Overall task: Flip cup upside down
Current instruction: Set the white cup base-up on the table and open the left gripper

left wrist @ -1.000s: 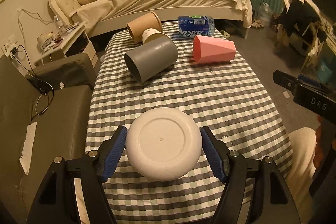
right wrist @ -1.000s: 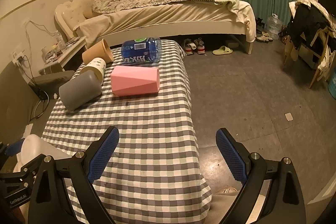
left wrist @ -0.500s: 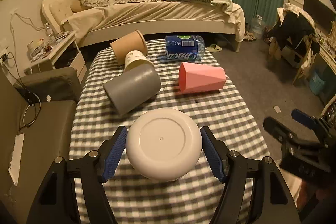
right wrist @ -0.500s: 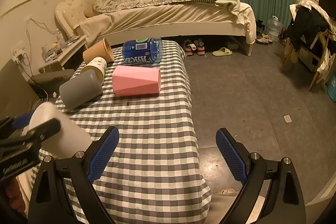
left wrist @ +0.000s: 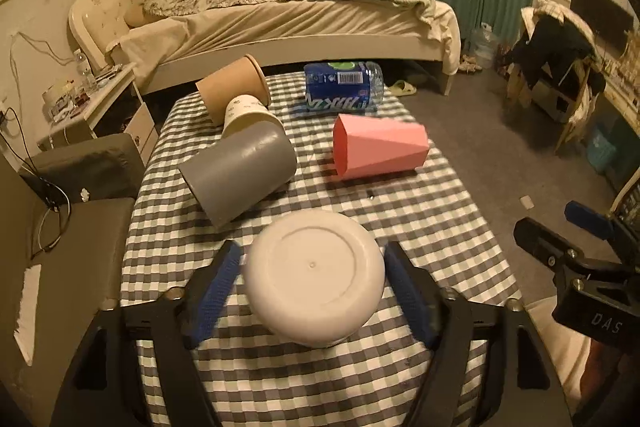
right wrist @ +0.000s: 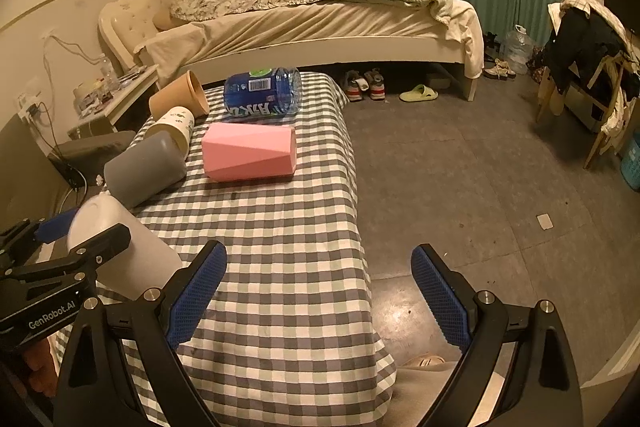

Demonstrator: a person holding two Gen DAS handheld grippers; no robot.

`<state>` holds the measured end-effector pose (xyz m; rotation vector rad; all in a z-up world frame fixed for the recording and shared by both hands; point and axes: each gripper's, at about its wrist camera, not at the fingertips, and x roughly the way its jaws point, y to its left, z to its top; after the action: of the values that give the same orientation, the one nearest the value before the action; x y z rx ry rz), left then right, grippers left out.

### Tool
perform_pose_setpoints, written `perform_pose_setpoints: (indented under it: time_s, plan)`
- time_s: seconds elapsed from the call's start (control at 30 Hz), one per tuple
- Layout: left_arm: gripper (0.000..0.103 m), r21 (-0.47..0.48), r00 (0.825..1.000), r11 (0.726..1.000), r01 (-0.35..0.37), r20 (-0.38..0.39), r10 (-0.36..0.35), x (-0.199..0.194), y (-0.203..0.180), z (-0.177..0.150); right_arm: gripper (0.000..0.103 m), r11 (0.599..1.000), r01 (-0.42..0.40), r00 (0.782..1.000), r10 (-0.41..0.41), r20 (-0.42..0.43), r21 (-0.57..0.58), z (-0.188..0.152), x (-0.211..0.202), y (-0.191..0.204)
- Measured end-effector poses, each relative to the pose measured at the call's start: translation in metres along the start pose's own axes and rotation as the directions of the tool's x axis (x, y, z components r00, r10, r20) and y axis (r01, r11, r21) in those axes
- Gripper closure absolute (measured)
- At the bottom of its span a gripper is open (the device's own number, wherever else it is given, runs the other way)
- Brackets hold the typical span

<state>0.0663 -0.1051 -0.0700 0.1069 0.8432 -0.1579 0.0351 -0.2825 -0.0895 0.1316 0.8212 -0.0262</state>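
Resting base-up on the checked-cloth table (left wrist: 420,227), the smooth white plastic cup (left wrist: 314,277) sits between the left gripper (left wrist: 312,287) jaws — slightly parted, apparently released; the flip looks done. Only the right view shows its side wall (right wrist: 120,247) at nine o'clock — the right gripper (right wrist: 318,293) gapes wide, empty.

A white cup (left wrist: 314,273) is sitting between the left gripper's (left wrist: 312,287) blue pads (left wrist: 214,287). Ahead of it, a grey-and-white checked cloth (left wrist: 420,223) is carrying a grey cup (left wrist: 240,175), a pink faceted cup (left wrist: 380,151), a tan cup (left wrist: 234,91) and a blue-labelled bottle (left wrist: 340,87).
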Motion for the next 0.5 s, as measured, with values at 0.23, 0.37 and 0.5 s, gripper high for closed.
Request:
perform_pose_setpoints:
  time_s: [0.23,0.37,0.5]
  plan:
    - [0.016,-0.013,0.995,1.000,-0.010,0.103,0.011,-0.033,0.005,0.015,0.009,1.000,0.003,0.998,-0.003,0.057,-0.012,0.009,-0.034,0.008]
    - [0.016,-0.058,0.989,0.998,-0.012,0.148,0.020,-0.060,0.019,0.019,0.009,1.000,0.005,0.994,-0.002,0.105,-0.024,0.015,-0.061,0.014]
    - [0.008,-0.093,0.979,0.995,-0.039,0.195,0.056,-0.091,0.038,0.013,0.009,0.999,-0.009,0.990,0.014,0.143,-0.036,0.019,-0.085,0.026]
